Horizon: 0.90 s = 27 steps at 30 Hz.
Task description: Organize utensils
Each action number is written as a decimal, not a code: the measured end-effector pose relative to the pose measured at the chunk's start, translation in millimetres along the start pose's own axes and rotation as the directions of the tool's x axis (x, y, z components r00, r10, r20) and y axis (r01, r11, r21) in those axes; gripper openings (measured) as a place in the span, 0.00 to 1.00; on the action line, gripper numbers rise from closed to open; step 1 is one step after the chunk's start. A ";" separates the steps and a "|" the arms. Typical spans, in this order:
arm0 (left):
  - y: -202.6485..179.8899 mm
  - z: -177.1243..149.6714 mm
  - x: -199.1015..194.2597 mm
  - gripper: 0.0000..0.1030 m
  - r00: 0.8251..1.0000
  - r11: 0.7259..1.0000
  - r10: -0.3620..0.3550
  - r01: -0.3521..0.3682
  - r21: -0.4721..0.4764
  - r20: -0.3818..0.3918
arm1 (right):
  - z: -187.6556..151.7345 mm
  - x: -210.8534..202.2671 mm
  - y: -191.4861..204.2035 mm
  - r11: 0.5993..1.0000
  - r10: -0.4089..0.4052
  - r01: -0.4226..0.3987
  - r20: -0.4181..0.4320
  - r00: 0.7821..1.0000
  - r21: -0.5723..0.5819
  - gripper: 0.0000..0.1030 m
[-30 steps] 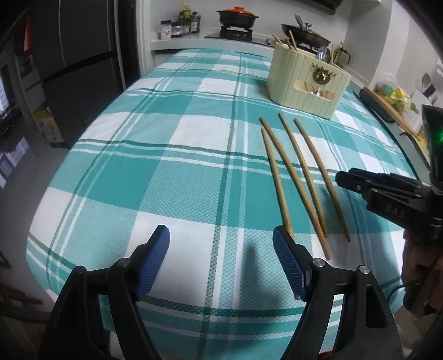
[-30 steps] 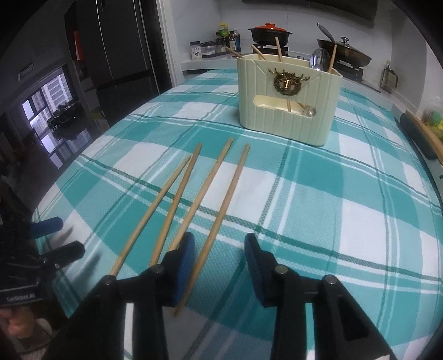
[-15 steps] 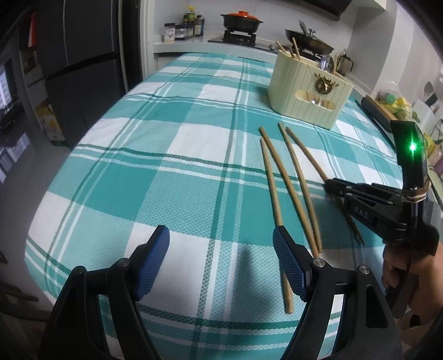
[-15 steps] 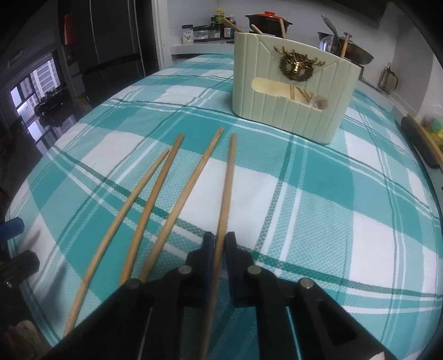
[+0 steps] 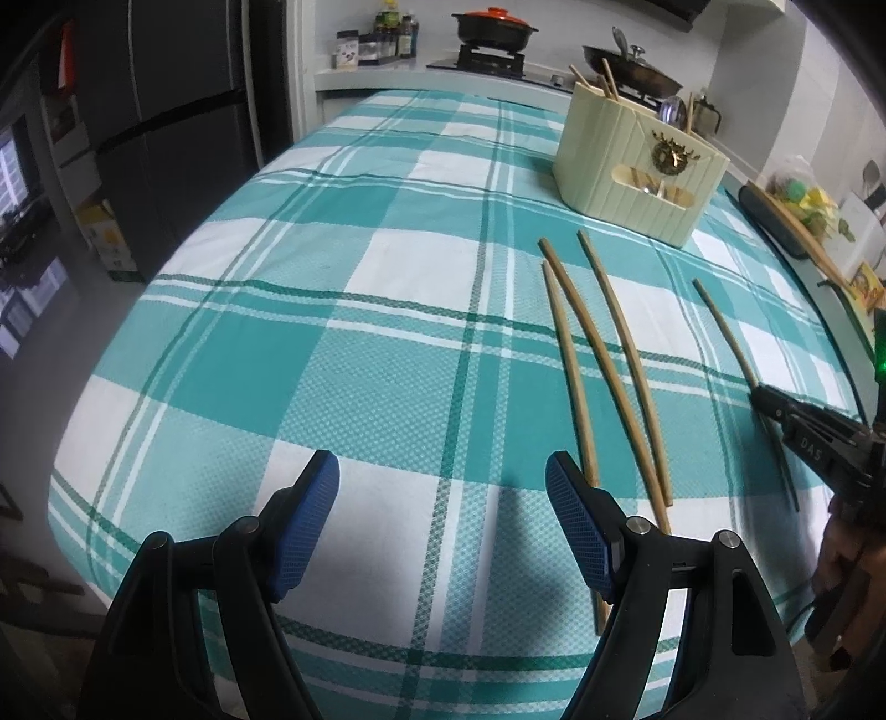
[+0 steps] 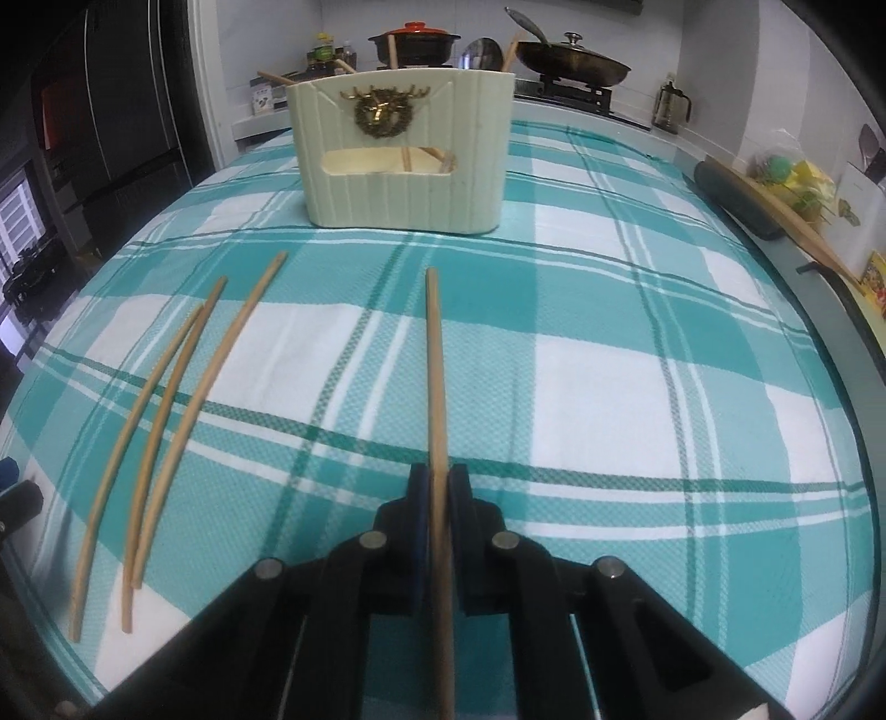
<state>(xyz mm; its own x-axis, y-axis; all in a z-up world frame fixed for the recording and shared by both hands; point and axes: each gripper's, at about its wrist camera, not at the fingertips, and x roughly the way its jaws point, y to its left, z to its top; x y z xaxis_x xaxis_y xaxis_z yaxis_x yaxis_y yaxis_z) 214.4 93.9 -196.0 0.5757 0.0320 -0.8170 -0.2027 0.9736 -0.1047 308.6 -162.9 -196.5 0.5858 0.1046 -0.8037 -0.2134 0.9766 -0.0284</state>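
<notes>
My right gripper (image 6: 437, 487) is shut on a wooden chopstick (image 6: 434, 365) that points toward the cream utensil holder (image 6: 404, 149); it also shows in the left wrist view (image 5: 725, 338), held above the cloth by the right gripper (image 5: 775, 404). Three more chopsticks (image 6: 166, 404) lie on the teal plaid tablecloth to its left, also seen in the left wrist view (image 5: 603, 360). My left gripper (image 5: 443, 515) is open and empty, low over the cloth beside the nearest chopstick's end. The holder (image 5: 637, 166) contains several chopsticks and a spoon.
The table (image 5: 332, 343) drops off at its left and near edges. A dark fridge (image 5: 166, 138) stands to the left. A counter behind holds a pot (image 6: 415, 41), a pan (image 6: 570, 66) and jars. A wooden board (image 6: 775, 210) lies along the right side.
My right gripper closed on the rightmost chopstick, lifted it and moved it right, away from the other three. My left gripper stayed open and shifted slightly.
</notes>
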 end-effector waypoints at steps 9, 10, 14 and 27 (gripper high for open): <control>3.7 -1.1 3.4 0.76 1.000 1.000 0.002 -0.002 -0.007 -0.015 | -9.7 -6.1 -10.0 1.000 0.004 -0.004 0.021 1.000 0.004 0.13; 4.7 -1.1 3.0 0.76 1.000 1.000 0.003 -0.003 -0.008 -0.013 | -10.3 -6.6 -11.2 1.000 0.025 -0.025 0.025 0.999 0.012 0.16; 7.3 0.2 3.2 0.76 0.999 0.999 -0.028 0.028 -0.017 -0.019 | -13.5 -10.6 -16.9 0.995 0.085 -0.087 0.039 0.996 0.041 0.34; -33.9 36.5 38.7 0.76 0.994 0.989 -0.085 0.092 0.117 -0.062 | 23.1 3.9 -11.2 0.996 0.063 -0.064 -0.009 0.998 -0.068 0.34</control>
<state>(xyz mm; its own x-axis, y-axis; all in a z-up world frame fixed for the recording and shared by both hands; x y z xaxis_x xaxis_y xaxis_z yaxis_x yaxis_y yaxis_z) 272.5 70.4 -203.4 0.5404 -0.0653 -0.8389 -0.0550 0.9921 -0.1126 331.4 -169.0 -185.6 0.5642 0.1645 -0.8091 -0.3027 0.9529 -0.0174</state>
